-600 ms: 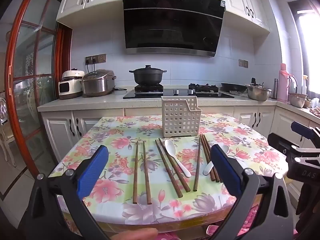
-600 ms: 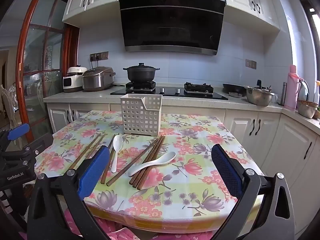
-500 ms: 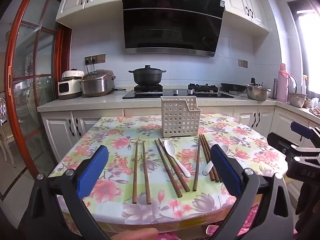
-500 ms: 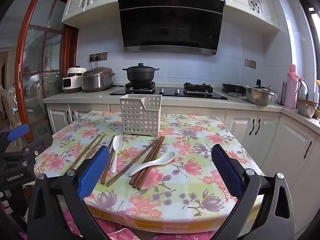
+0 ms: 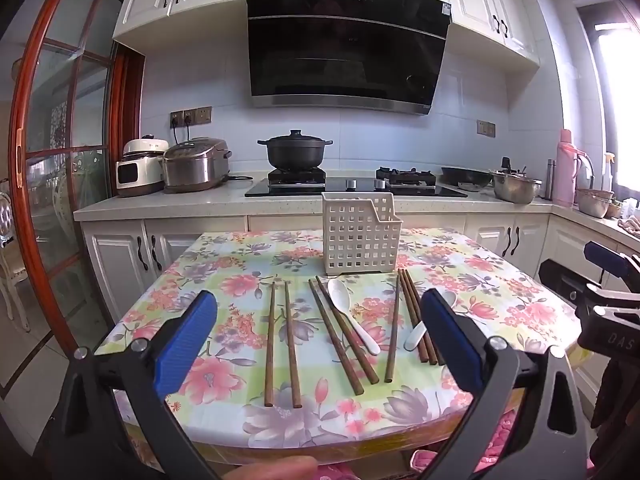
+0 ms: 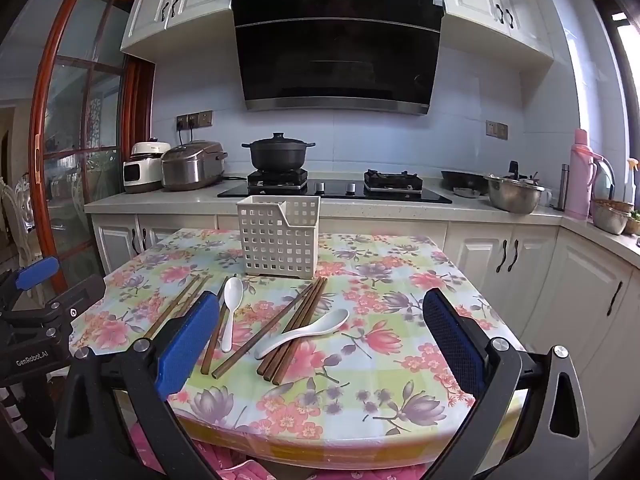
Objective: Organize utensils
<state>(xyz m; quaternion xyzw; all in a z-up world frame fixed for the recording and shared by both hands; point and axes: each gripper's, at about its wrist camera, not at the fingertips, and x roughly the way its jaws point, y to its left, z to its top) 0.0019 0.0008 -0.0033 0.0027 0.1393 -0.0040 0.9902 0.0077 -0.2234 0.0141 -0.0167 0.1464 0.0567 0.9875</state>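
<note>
Blue-padded fingers (image 5: 188,344) of the left gripper (image 5: 318,340) stand wide apart and hold nothing, low at the near edge of the tabletop (image 5: 500,292). The right gripper (image 6: 318,340) is the same: its fingers (image 6: 454,344) are spread and empty, short of the table edge.

Past them, on the flowered cloth, lie the utensils. In the left view a pair of chopsticks (image 5: 280,332) lies nearest the left side, roughly parallel. Next comes a second pair (image 5: 340,336) with a white spoon (image 5: 350,316) resting against it, bowl toward the far side. Further right are more sticks (image 5: 414,316), one lying apart from the bundle, with a second spoon (image 5: 424,324) across them, partly hidden behind the right finger pad.

Beyond all of these stands the basket (image 5: 362,234), a white perforated holder, upright and seemingly empty.

Nothing looks sorted yet, so this reads as the start: choosing a first piece. The next move likely calls for lowering one gripper over a thin stick or a spoon handle, with fingers straddling it crosswise and low enough to pinch it off the slick cloth, then standing it in the basket.
</note>
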